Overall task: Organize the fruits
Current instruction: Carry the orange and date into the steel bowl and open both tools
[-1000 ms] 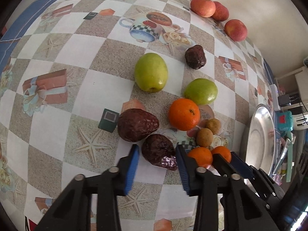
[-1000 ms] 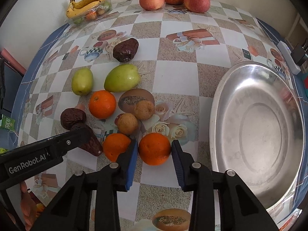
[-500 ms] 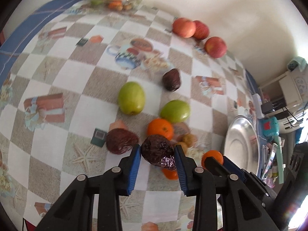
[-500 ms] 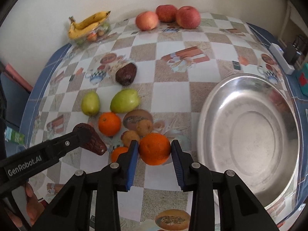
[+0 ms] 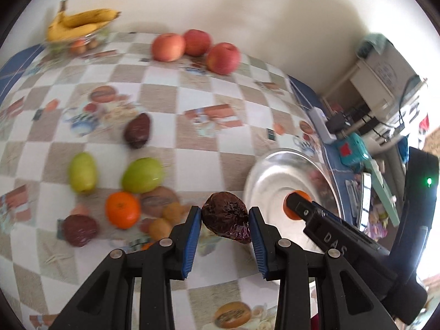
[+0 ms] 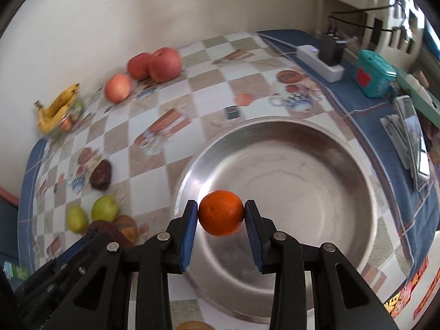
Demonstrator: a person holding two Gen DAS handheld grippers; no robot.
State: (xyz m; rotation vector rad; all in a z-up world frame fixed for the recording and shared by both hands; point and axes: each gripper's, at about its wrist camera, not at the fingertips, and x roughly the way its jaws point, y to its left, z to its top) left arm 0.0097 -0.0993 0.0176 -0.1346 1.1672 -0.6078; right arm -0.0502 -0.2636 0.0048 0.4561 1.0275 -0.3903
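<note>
My left gripper (image 5: pixel 224 224) is shut on a dark wrinkled fruit (image 5: pixel 226 218), held above the table just left of the steel bowl (image 5: pixel 271 165). My right gripper (image 6: pixel 220 217) is shut on an orange (image 6: pixel 220 212) and hangs over the left part of the steel bowl (image 6: pixel 316 148); in the left wrist view that orange (image 5: pixel 291 214) peeks out behind the right gripper's body. On the checked cloth lie two green fruits (image 5: pixel 141 175) (image 5: pixel 82 172), an orange (image 5: pixel 122 209), two more dark fruits (image 5: pixel 137 130) (image 5: pixel 79 229) and small brown fruits (image 5: pixel 171 211).
Three red apples (image 5: pixel 195 46) and a dish with bananas (image 5: pixel 79 23) stand at the far edge by the wall. A power strip (image 6: pixel 320 57), a teal box (image 6: pixel 375 73) and papers (image 6: pixel 407 134) lie beyond the bowl on the blue table edge.
Both grippers have lifted their fruit off the table and swung right. The right gripper with the orange now hangs over the bowl; the left has neared the bowl's left side.
</note>
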